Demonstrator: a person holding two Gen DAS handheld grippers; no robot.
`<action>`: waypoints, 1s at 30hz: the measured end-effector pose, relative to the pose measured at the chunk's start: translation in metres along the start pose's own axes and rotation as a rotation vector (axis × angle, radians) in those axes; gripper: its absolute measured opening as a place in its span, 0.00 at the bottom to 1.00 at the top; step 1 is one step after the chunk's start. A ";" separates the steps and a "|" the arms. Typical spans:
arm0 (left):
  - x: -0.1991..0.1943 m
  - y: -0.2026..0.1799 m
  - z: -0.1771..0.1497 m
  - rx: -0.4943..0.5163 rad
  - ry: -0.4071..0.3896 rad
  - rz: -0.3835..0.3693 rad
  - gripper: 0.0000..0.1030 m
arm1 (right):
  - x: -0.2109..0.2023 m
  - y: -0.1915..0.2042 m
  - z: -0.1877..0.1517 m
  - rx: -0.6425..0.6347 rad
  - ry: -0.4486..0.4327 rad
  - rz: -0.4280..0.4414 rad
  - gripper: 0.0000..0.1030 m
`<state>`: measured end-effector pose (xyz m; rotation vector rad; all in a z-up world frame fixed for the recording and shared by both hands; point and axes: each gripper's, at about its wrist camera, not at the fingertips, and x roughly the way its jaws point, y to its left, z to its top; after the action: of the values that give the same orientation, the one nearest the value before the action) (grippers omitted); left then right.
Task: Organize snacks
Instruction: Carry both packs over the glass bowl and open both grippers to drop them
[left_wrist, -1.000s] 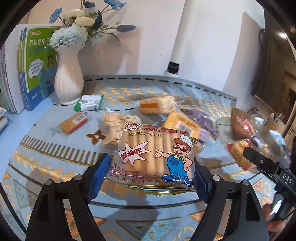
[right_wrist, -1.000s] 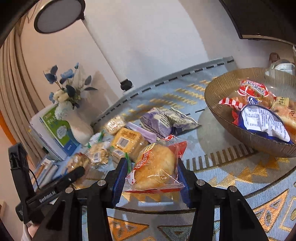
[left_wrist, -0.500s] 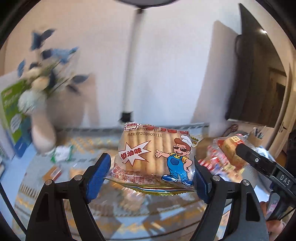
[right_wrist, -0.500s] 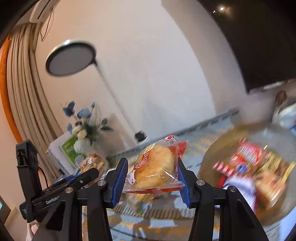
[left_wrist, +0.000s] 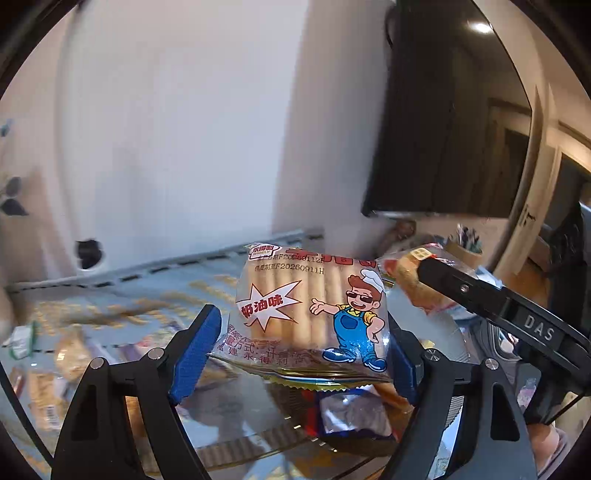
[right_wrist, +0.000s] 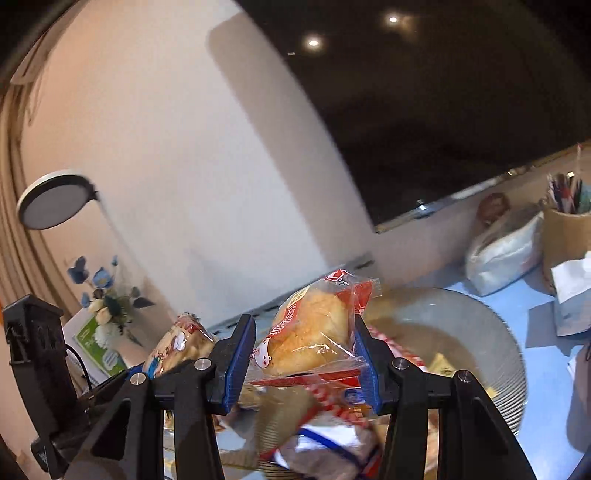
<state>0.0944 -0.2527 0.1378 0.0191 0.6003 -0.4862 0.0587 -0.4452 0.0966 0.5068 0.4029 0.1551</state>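
My left gripper (left_wrist: 299, 345) is shut on a clear biscuit pack (left_wrist: 310, 310) with a cartoon chef, held in the air above the glass bowl (left_wrist: 255, 439). My right gripper (right_wrist: 303, 363) is shut on a wrapped bun (right_wrist: 314, 332) in a red and clear wrapper, held over the bowl (right_wrist: 495, 343). Several snack packets (right_wrist: 325, 443) lie in the bowl below it. The right gripper and bun also show in the left wrist view (left_wrist: 410, 280), close to the right of the biscuit pack. The biscuit pack shows in the right wrist view (right_wrist: 177, 347) at the left.
Loose snacks (left_wrist: 70, 362) lie blurred on the patterned cloth at the left. A vase of blue flowers (right_wrist: 107, 310) and a green book (right_wrist: 96, 347) stand at the far left. A white bag (right_wrist: 506, 254), a pen cup (right_wrist: 565, 229) and papers (right_wrist: 572, 288) sit right of the bowl.
Both grippers have lifted off the table and swung right with their packs, from over the cloth to above the bowl. Both grips are unchanged.
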 end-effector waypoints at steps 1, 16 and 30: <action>0.008 -0.003 -0.001 0.006 0.019 -0.012 0.81 | 0.003 -0.009 -0.001 0.017 0.010 -0.015 0.50; 0.039 0.008 -0.019 0.069 0.185 0.100 0.98 | 0.016 -0.038 -0.012 0.150 0.081 -0.068 1.00; 0.007 0.050 -0.024 0.040 0.196 0.165 0.98 | 0.014 0.028 -0.017 0.061 0.071 -0.097 1.00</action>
<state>0.1090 -0.2082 0.1082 0.1546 0.7740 -0.3383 0.0631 -0.4099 0.0924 0.5415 0.5018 0.0679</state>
